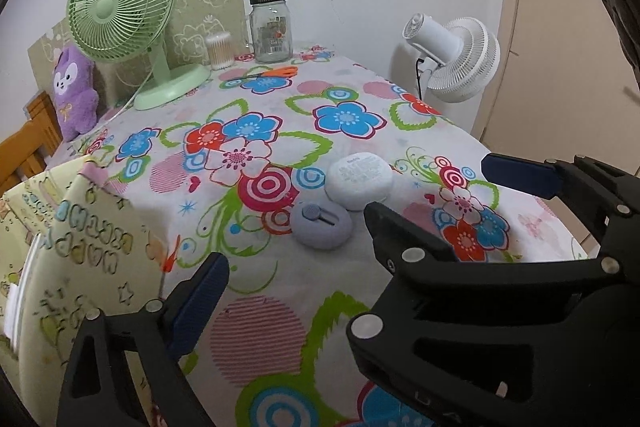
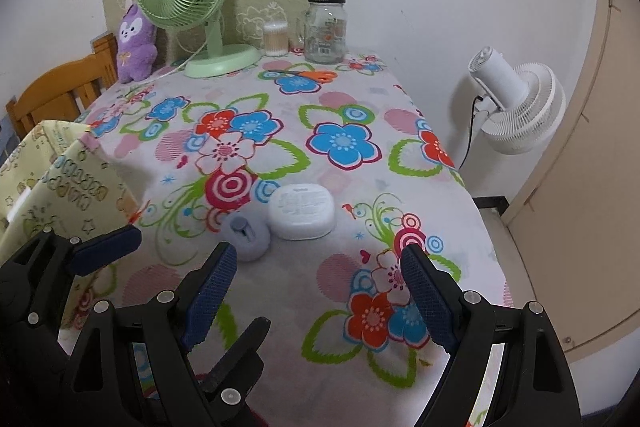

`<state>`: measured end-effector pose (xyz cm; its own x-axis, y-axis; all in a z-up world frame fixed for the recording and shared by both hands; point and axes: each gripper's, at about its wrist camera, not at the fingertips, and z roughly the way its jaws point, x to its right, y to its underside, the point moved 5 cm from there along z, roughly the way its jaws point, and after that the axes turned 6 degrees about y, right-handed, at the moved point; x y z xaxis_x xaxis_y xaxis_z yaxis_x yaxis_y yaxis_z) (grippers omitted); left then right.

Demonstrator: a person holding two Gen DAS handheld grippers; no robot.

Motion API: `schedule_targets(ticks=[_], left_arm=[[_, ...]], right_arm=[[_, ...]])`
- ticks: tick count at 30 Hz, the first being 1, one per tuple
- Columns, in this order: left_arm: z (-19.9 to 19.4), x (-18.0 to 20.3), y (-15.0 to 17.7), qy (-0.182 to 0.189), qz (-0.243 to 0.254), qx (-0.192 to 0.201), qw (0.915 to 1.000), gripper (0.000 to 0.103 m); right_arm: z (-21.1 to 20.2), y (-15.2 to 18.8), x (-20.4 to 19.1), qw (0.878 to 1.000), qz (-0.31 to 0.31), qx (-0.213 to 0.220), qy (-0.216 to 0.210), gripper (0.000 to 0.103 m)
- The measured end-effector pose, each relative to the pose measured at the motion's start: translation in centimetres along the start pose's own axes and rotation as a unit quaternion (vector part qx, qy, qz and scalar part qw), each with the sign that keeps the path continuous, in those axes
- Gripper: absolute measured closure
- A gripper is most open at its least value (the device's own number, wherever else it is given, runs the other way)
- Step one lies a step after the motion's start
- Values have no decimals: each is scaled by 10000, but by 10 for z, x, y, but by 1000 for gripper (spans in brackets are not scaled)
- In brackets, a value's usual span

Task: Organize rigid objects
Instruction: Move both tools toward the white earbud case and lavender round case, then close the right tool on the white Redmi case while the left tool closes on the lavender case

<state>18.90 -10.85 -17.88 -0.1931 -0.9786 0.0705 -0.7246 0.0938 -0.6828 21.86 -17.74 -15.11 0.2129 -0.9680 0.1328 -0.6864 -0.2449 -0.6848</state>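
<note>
Your left gripper [image 1: 296, 243] sits closest to its camera, black arms tipped with blue pads, jaws spread wide with nothing between them but the flowered tablecloth [image 1: 256, 327]. It touches nothing. Beyond the gap between its fingers, a little way off on the cloth, lies a small lilac case [image 1: 321, 225], rounded and flat, with a white case [image 1: 358, 182] just behind it; the two touch or nearly touch. One black finger at the right of the left view, and a blue pad further right, belong to your other tool.

Your right gripper [image 2: 316, 269] is also wide open and empty, though a little less spread than the left. Its blue pads [image 2: 210, 287] hang above the cloth, clear of both cases. From this camera the lilac case [image 2: 247, 237] sits just past the left finger's tip, and the white case [image 2: 302, 213] lies ahead between the two fingers, well short of contact. Your left gripper [image 2: 176, 283] shows at the lower left of this view.

At the far end of the table stand a green fan [image 1: 120, 11], a glass jar [image 1: 271, 29] with a green cup on its lid, a tub of cotton swabs [image 1: 219, 50] and orange scissors [image 1: 272, 71]. A purple plush [image 1: 74, 91] leans beside the green fan's base. A white fan [image 1: 460, 61] stands off the table's right edge. A yellow printed cloth [image 1: 80, 247] hangs at the near left.
</note>
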Motion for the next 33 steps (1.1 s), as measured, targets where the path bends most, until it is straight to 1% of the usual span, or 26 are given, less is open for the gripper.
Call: schedule_targets(ticks=[6, 11, 14, 16, 21, 26, 29, 31, 33], left_arm=[[15, -3, -4, 12, -49, -61, 10000, 7], [28, -5, -6, 24, -76, -159, 9998, 10], [36, -7, -8, 71, -124, -266, 9995, 14], [40, -8, -9, 142, -194, -328, 9992, 21], [48, -13, -13, 170, -387, -412, 9983, 24], [52, -14, -17, 68, -334, -433, 9985, 28], [53, -15, -20, 77, -307, -415, 9986, 41], [53, -15, -22, 113, -292, -406, 9987, 56], [53, -16, -23, 142, -287, -405, 9987, 58]], right_arm=[[14, -4, 1, 10000, -38, -29, -13, 17], [27, -7, 3, 10000, -31, -82, -38, 17], [35, -8, 4, 9999, -19, -112, -55, 17], [40, -9, 5, 9999, 3, -135, -82, 17], [50, -15, 4, 9996, 29, -209, -200, 17], [59, -18, 5, 9989, 116, -316, -314, 17], [64, -19, 4, 9982, 190, -404, -409, 17], [65, -20, 4, 9978, 226, -410, -463, 17], [67, -22, 3, 9975, 253, -413, -505, 17]])
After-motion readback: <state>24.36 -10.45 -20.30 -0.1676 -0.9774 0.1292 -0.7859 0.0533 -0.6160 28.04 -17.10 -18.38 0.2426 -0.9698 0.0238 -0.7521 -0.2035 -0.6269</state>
